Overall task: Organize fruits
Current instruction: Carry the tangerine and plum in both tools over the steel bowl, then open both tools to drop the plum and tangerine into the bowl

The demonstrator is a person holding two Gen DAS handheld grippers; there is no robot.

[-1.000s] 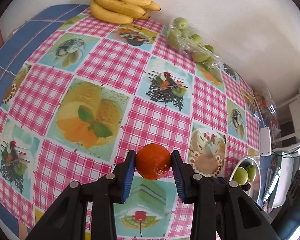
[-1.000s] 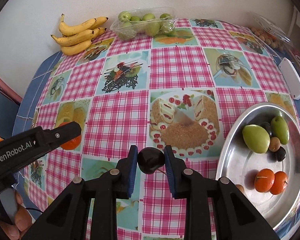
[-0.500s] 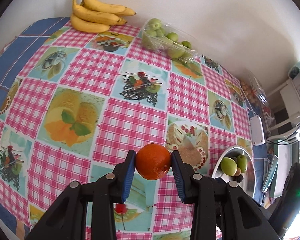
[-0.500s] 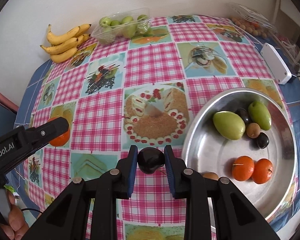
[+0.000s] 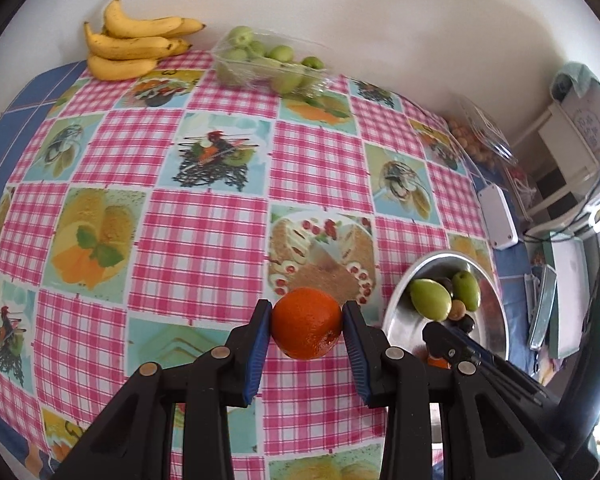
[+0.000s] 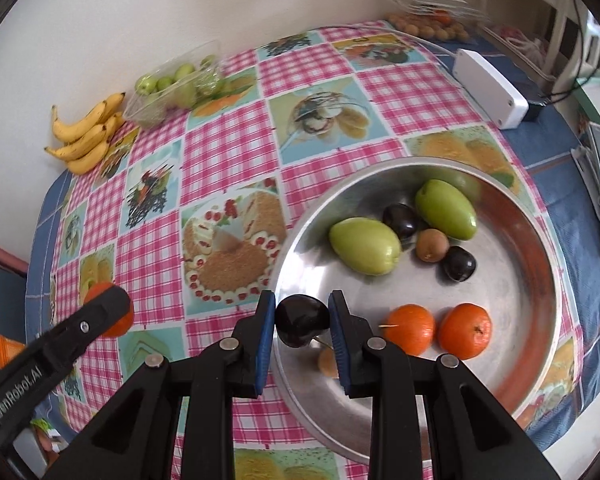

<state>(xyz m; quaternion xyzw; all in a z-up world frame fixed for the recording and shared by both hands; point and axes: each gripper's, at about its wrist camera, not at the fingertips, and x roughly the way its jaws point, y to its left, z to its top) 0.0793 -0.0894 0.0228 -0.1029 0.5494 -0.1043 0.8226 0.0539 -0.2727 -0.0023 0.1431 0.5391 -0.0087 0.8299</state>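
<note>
Left tongs clench an orange, right tongs a plum above the bowl rim; released there, the plum may roll out.

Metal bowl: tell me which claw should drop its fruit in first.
Probably right. The right claw holds its dark plum at the metal bowl rim; the left claw, with the orange, hangs over tablecloth.

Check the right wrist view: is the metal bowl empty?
No. The metal bowl already holds two green fruits, two oranges, dark plums and a small brown fruit.
</note>
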